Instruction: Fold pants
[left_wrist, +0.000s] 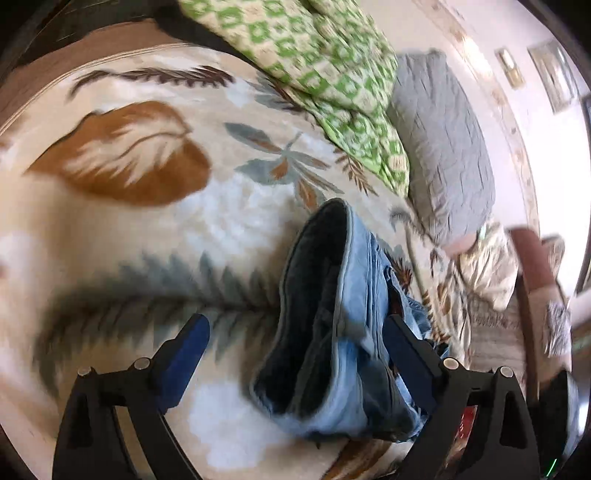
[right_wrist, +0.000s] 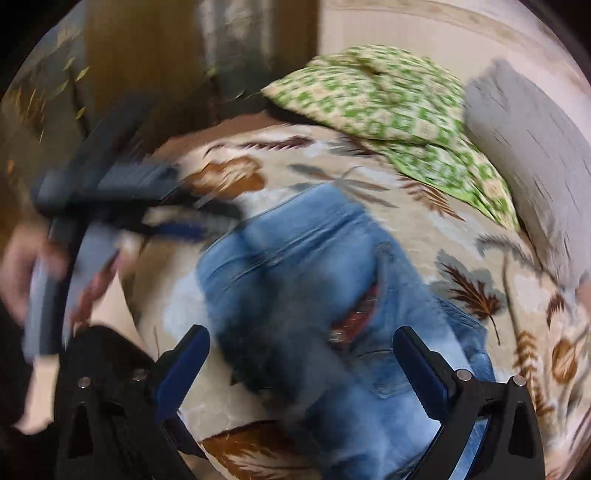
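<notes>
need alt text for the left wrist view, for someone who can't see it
Light blue jeans lie bunched on a leaf-print blanket, between the open fingers of the left gripper. A green patterned pillow and a grey pillow sit behind.

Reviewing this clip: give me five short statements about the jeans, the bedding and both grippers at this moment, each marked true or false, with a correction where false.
1. The light blue denim jeans lie on a cream blanket printed with brown and grey leaves. True.
2. The left gripper is clamped shut on the jeans. False: its jaws stand wide apart, the denim between them unpinched.
3. A green-and-cream patterned pillow lies beyond the jeans. True.
4. The right gripper holds a trouser leg in the air. False: it is open and holds nothing.
5. The grey quilted cushion lies on top of the jeans. False: it sits apart, beside the green pillow.
</notes>
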